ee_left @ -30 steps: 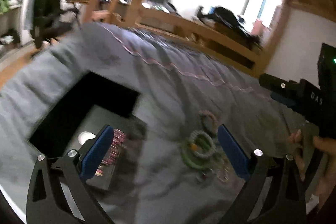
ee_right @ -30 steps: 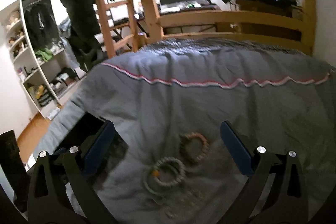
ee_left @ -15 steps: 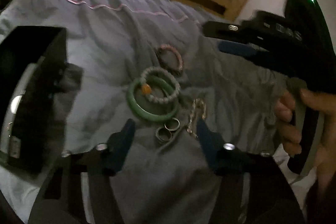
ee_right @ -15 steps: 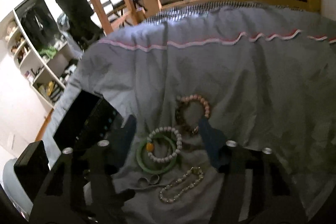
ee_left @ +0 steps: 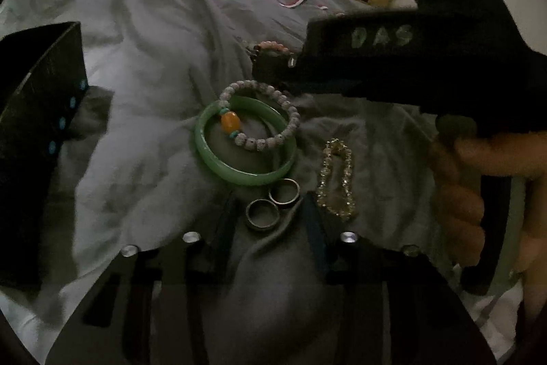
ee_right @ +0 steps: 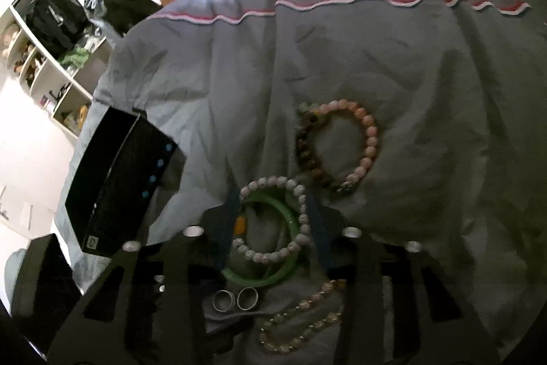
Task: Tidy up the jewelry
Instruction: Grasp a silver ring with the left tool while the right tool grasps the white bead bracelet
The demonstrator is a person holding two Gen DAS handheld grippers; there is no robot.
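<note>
Your left gripper (ee_left: 270,211) is closing with two rings (ee_left: 271,204) between its tips; the pads do not look pressed on either, so it is not gripping yet. Your right gripper (ee_right: 273,218) is closing too, with the white bead bracelet (ee_right: 273,221) and green bangle (ee_right: 270,262) between its fingers, not visibly clamped.

Judging from this, sorting has barely begun: all the visible jewelry lies loose on the grey quilt (ee_right: 342,57), and nothing can be seen inside the black box (ee_right: 112,180), whose interior is too dark to read.

Count, nearest first in the right wrist view:
- one pale crystal-bead bracelet (ee_right: 301,320)
- two rings, touching
- one green bangle
- one white bead bracelet with an orange bead, lying over the bangle
- one pink and brown bead bracelet (ee_right: 338,146), just beyond
- one black box, off to the left
</note>
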